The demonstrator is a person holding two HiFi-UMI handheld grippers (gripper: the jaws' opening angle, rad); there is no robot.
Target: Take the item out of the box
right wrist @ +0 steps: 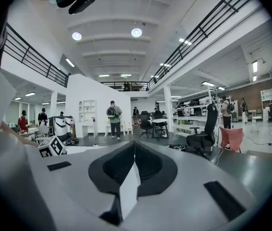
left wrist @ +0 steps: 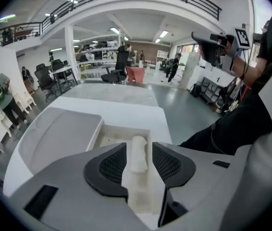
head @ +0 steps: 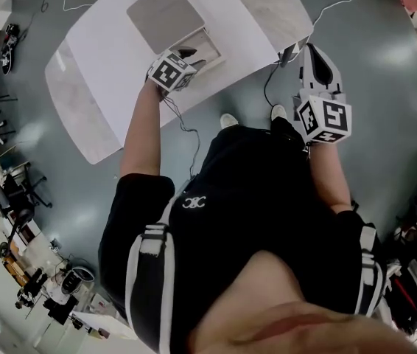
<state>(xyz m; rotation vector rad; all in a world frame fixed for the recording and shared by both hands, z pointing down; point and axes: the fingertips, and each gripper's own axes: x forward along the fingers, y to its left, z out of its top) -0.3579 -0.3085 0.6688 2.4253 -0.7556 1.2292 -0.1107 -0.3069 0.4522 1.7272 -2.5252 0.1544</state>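
Standing at a wide white table [head: 113, 57], a person in a black top [head: 253, 190] holds a grey two-jaw gripper in each hand. On the table sits an open white box with low walls [left wrist: 108, 131]. Its flat pale grey lid [left wrist: 59, 134] lies on the table just beside it, on the left in the left gripper view.

A small white roll of soft stuff [left wrist: 138, 154] lies inside the box, in the long hollow in its middle. This is the item, and it is not out of the box yet.

The left gripper [head: 192, 56] points down into the box. Its two black ribbed pads [left wrist: 112, 165] are wide apart. In the left gripper view the white roll shows in the gap between them, and the pads do not squeeze it. The black-and-white marker cube [head: 170, 72] on this gripper sits over the near edge of the table. A thin black cable [head: 186, 127] hangs down from the hand toward the person's body.

The right gripper [right wrist: 134, 150] is held in the air off the right side of the table, above the shiny grey floor [head: 370, 65]. It is well apart from the box. Its two jaws are pressed together with nothing between them. It looks out across a big hall, where a black office chair [right wrist: 203, 138] and a pink chair [right wrist: 232, 137] stand, and some people stand far away
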